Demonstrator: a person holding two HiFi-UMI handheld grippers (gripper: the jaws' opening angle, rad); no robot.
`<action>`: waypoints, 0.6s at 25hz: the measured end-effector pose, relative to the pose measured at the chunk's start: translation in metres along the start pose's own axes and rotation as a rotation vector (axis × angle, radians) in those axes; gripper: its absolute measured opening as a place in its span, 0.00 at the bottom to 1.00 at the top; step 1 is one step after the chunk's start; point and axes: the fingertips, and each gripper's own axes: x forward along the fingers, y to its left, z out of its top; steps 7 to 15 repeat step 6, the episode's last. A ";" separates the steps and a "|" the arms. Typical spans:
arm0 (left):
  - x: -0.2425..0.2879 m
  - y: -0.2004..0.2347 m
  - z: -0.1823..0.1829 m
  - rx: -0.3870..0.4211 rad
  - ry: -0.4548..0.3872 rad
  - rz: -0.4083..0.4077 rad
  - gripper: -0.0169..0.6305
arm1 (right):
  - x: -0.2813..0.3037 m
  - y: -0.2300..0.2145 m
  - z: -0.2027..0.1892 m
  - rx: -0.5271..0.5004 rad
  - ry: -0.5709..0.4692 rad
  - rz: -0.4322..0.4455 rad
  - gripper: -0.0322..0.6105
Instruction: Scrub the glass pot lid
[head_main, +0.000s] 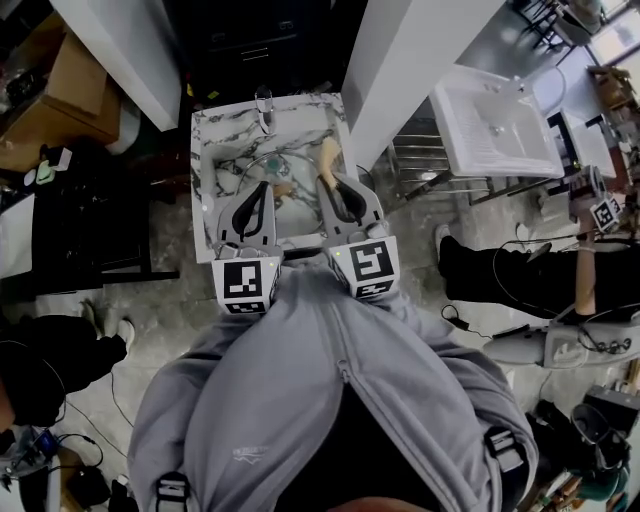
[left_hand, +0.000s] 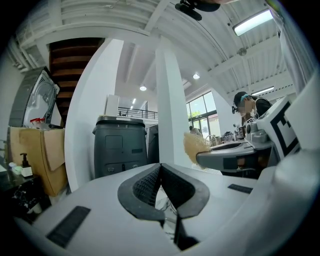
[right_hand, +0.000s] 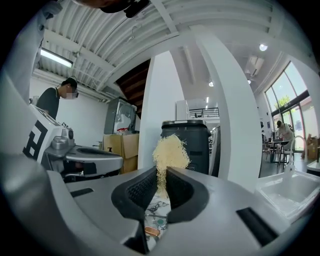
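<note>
The glass pot lid lies in the marble-patterned sink, its rim a thin arc around a teal patch. My left gripper hovers over the lid's near side. Its jaws are shut, and in the left gripper view nothing shows between the pads. My right gripper is beside it, shut on a pale yellow fibrous scrubber. In the right gripper view the scrubber sticks up out of the closed jaws. The left gripper view also shows the scrubber.
A faucet stands at the sink's far edge. White pillars flank the sink, with a dark bin beyond. Cardboard boxes stand at the left, a second white sink at the right. People stand to both sides.
</note>
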 end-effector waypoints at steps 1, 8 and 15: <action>0.001 -0.001 0.000 0.002 -0.001 -0.002 0.05 | 0.000 0.000 0.000 -0.002 0.000 0.001 0.14; 0.006 0.000 0.004 0.010 -0.002 -0.009 0.05 | 0.004 -0.001 0.002 -0.005 -0.004 0.008 0.14; 0.006 0.000 0.004 0.010 -0.002 -0.009 0.05 | 0.004 -0.001 0.002 -0.005 -0.004 0.008 0.14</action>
